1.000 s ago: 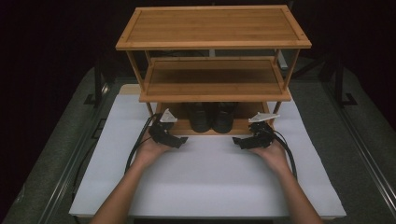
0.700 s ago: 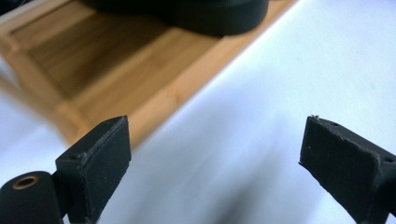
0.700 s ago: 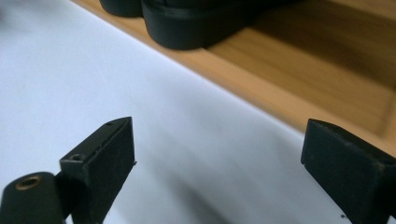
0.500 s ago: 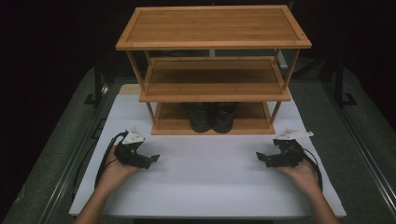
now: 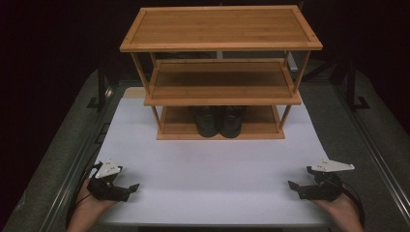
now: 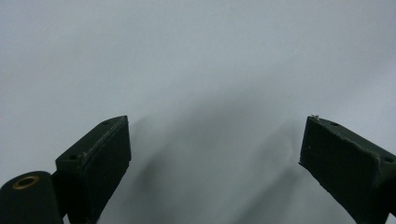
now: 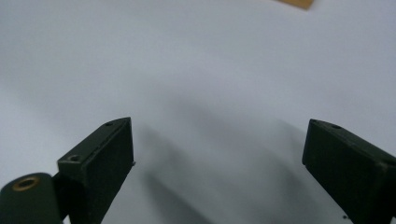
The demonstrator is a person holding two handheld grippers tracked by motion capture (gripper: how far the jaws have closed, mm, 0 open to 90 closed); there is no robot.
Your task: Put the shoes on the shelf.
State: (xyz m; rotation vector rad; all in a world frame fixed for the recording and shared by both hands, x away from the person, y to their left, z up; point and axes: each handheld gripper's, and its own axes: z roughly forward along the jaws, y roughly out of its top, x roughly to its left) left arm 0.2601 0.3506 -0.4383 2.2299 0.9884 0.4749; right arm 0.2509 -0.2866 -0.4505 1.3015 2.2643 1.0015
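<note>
A pair of black shoes [image 5: 218, 121] stands side by side on the bottom tier of a three-tier bamboo shelf rack [image 5: 220, 26], which sits at the far middle of the white bench [image 5: 208, 169]. The shoes run front to back, their long axes pointing across the depth of the rack, with the rounded ends facing the person's side (whether those are toes or heels is hard to tell in the shade under the middle tier). They touch or nearly touch each other and sit in the middle of the tier, well inside its two front posts. The left tool [image 5: 129, 189] rests low over the near left corner of the bench, held in a hand, its tips aimed towards the bench's middle; the left gripper view shows its jaws spread wide with bare white surface between them. The right tool [image 5: 294, 187] mirrors it at the near right corner, jaws likewise wide apart and holding nothing. Both tools are well apart from the rack and the shoes.
</note>
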